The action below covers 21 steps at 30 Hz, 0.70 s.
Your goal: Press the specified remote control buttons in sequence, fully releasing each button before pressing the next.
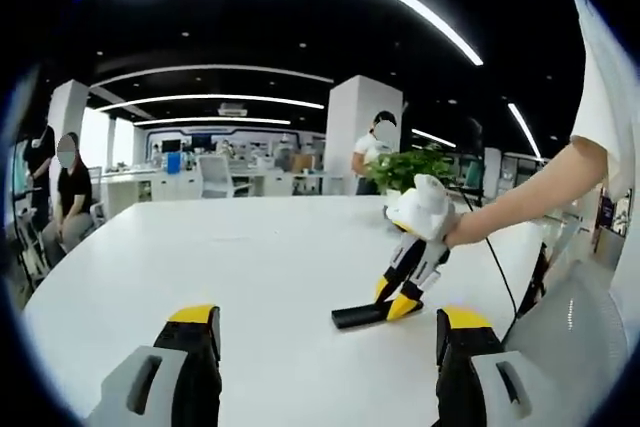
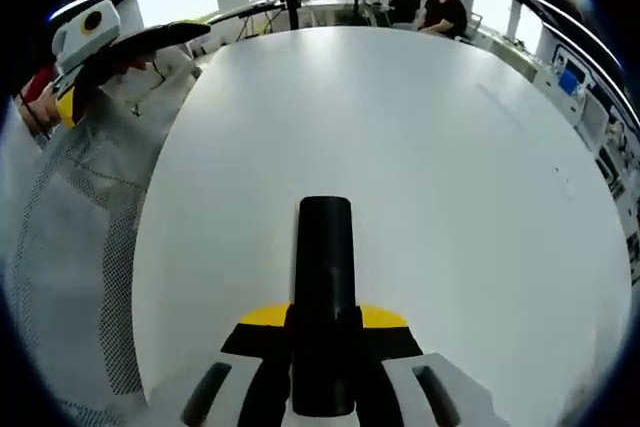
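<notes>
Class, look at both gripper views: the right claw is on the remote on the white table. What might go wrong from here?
1. The right claw seems clamped on one end of the remote; pressing there may tip or slide it on the smooth table.
2. In the right gripper view the jaws cover much of the remote, and no buttons can be made out, so aiming is hard.
3. The left claw is open and apart, not steadying it.
</notes>
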### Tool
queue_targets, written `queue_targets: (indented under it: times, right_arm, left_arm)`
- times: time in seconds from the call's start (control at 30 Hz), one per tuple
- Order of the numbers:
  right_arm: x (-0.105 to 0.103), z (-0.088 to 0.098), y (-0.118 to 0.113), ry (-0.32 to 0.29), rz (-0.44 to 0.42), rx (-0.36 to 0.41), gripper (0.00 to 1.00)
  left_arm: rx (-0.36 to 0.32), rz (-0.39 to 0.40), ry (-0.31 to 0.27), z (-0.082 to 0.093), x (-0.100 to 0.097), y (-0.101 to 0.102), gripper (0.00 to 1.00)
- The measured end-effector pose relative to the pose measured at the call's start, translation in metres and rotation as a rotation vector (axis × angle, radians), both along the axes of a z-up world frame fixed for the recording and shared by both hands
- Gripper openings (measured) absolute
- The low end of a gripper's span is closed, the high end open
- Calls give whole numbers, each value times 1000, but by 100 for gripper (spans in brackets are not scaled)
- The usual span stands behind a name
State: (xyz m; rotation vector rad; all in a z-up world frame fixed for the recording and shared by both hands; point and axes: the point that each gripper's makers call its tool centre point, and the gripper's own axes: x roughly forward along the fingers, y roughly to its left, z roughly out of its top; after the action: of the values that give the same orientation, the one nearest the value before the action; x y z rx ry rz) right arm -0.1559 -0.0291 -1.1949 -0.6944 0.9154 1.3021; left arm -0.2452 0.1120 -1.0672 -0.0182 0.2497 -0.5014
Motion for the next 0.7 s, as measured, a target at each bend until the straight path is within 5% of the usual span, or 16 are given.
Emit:
queue_targets:
  times: [0.7]
  right_arm:
    - [40,-1,-3,-20,34,-78,20]
  left_arm:
    - [-4,-4,40,-7,0,0,93]
